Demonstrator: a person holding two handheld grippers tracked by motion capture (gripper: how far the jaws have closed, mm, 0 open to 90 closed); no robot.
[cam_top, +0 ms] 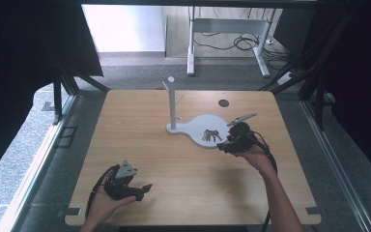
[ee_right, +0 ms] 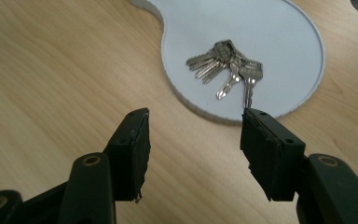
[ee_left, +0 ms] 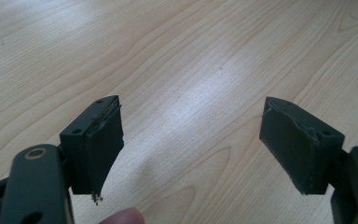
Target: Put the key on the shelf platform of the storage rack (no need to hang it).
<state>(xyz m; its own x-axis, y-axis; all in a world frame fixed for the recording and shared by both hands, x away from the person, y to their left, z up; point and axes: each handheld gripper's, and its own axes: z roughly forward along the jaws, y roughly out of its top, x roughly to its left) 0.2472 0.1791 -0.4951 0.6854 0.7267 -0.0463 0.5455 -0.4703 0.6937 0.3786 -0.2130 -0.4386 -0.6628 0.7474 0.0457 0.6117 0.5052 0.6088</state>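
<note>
No legible text, label, brand, number or sign in any view. The keys (ee_right: 227,66) on the white tray (ee_right: 279,28) carry no readable stamping; the table (cam_top: 174,169) surface is plain wood grain.

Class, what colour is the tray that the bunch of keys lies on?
White tray, clearest in the right gripper view.

Each black hand-held gripper (cam_top: 145,189) has flat-padded jaws, brass-ringed pivots, a trailing cable; bare forearms.
</note>
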